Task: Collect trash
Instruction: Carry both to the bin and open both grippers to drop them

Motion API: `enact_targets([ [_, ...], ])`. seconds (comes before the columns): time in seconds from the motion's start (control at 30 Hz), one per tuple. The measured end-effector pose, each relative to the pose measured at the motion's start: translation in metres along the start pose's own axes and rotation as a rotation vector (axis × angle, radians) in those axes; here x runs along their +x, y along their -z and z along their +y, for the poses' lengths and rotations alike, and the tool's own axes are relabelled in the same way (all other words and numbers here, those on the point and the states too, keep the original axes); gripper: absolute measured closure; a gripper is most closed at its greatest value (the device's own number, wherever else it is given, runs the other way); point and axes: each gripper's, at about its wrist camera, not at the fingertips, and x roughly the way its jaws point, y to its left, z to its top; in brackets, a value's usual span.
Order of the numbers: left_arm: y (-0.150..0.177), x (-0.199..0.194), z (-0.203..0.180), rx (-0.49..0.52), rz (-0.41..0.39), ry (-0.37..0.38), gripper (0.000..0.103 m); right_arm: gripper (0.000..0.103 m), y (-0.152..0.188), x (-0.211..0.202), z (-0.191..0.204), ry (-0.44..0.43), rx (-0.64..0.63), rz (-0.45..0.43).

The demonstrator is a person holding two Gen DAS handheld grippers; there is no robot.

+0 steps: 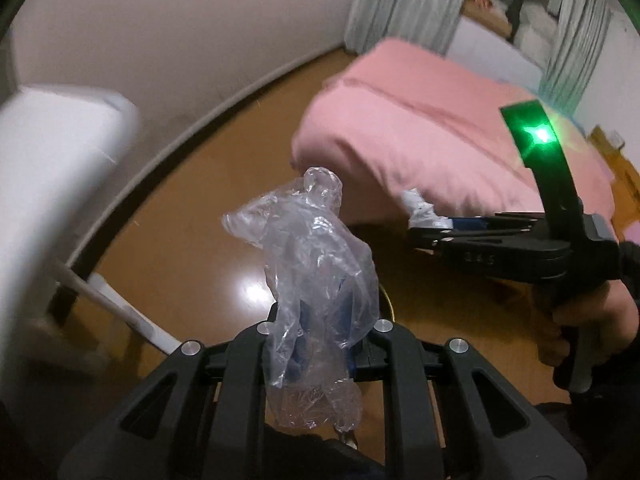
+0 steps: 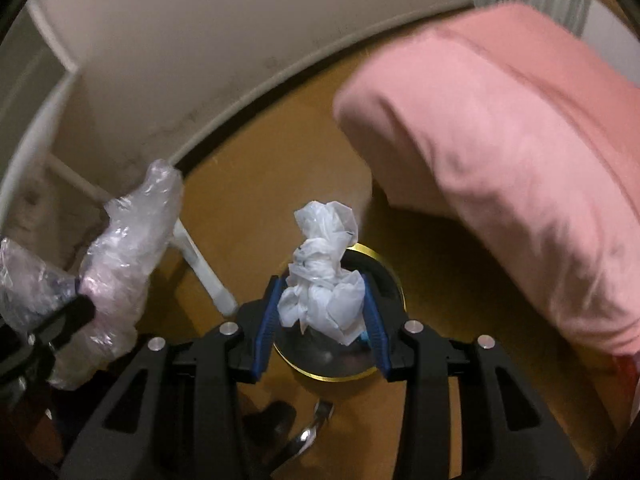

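Faintly, digits on right gripper [image 1: 418, 222]

Crumpled clear plastic film [image 1: 316, 280] hides the left gripper's [image 1: 320, 344] blue pads; white crumpled wrapper [image 2: 322, 280] masks most of the gold-rimmed black bin [image 2: 384, 276]; white furniture [image 1: 52, 184] blurs.

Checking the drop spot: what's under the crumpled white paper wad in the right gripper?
Under the crumpled white paper wad sits a round dark bin with a gold rim; its contents are hidden.
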Motion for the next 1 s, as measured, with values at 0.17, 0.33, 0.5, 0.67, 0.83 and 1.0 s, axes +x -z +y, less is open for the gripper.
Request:
enact_targets([
  [0.17,0.003,0.058,0.0,-0.022,0.11,0.029,0.089,0.063,0.013,0.069,-0.009,-0.027,0.022,0.163],
  [0.33,0.005,0.082,0.0,-0.026,0.153,0.024,0.089,0.063,0.019,0.1,-0.003,-0.046,0.033,0.237],
  [0.5,0.006,0.096,0.0,-0.038,0.175,0.014,0.089,0.062,0.019,0.123,-0.008,-0.048,0.045,0.269],
  [0.67,0.004,0.105,0.0,-0.042,0.199,0.012,0.089,0.037,0.017,0.128,-0.014,-0.049,0.054,0.26],
  [0.83,0.006,0.118,0.0,-0.049,0.227,0.018,0.089,0.035,0.015,0.118,-0.021,-0.044,0.079,0.225],
  [1.0,0.006,0.128,-0.003,-0.047,0.242,0.027,0.089,0.035,0.008,0.099,-0.04,-0.051,0.15,0.182],
])
